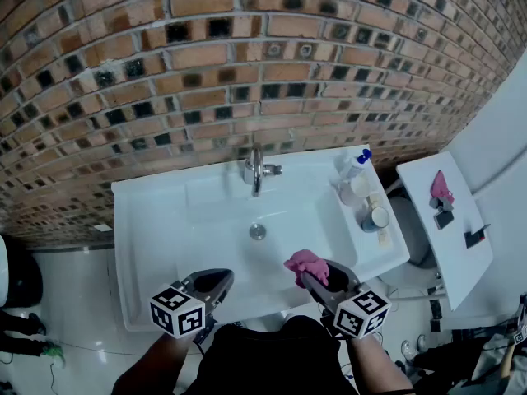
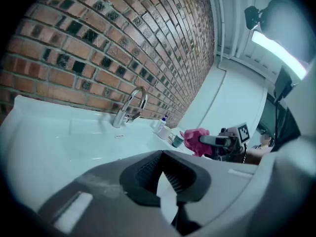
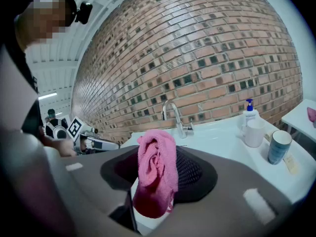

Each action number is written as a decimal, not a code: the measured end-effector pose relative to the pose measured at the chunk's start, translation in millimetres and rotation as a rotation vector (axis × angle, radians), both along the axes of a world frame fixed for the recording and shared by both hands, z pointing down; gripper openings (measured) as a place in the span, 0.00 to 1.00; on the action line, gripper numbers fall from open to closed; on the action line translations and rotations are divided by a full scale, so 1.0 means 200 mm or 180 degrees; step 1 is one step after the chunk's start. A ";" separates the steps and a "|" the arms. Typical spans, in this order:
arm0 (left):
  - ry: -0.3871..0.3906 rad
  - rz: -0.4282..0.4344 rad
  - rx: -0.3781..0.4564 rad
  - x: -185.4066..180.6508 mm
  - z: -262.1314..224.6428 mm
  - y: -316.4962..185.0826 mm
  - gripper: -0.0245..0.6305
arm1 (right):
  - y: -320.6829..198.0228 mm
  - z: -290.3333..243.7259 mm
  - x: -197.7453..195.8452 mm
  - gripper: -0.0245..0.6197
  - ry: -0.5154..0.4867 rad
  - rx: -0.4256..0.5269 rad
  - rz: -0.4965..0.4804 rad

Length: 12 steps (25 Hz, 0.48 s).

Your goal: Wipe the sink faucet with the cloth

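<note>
A chrome faucet [image 1: 256,169] stands at the back of the white sink [image 1: 156,220], against the brick wall. My right gripper [image 1: 317,274] hovers over the sink's front edge, shut on a bunched pink cloth [image 1: 305,263] that stands up between its jaws. The right gripper view shows the cloth [image 3: 158,167] filling the jaws, with the faucet [image 3: 175,116] well beyond it. My left gripper [image 1: 216,280] is at the front edge too, left of the right one, shut and holding nothing. In its view the faucet [image 2: 129,107] is far ahead and the cloth [image 2: 194,139] is at the right.
A soap pump bottle [image 1: 356,164], a white cup [image 1: 352,192] and a blue-grey cup [image 1: 377,218] stand on the sink's right ledge. The drain [image 1: 258,231] lies mid-basin. A white side table [image 1: 453,237] with a pink item [image 1: 441,188] stands to the right.
</note>
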State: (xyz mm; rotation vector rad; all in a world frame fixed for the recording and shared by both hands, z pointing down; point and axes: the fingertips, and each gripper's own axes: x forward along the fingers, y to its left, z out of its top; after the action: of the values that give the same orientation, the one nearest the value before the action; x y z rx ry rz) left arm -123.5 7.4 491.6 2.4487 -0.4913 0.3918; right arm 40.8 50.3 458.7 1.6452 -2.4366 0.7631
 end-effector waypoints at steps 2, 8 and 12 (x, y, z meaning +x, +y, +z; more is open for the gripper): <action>0.0021 -0.0018 0.0000 0.01 -0.01 -0.02 0.05 | -0.04 0.00 0.02 0.33 0.0042 0.0011 0.0022; 0.0006 -0.0125 -0.0004 0.02 0.00 -0.08 0.05 | -0.25 0.03 0.20 0.33 0.0080 0.0042 0.0129; -0.0011 -0.0311 -0.0066 0.04 0.01 -0.11 0.05 | -0.49 0.08 0.34 0.33 0.0032 0.0095 0.0175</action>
State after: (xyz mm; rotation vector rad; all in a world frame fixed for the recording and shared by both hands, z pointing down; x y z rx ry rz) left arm -115.5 -15.1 494.5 2.3935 -0.6025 0.3586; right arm 109.4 -46.9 475.6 1.7291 -2.4169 0.7275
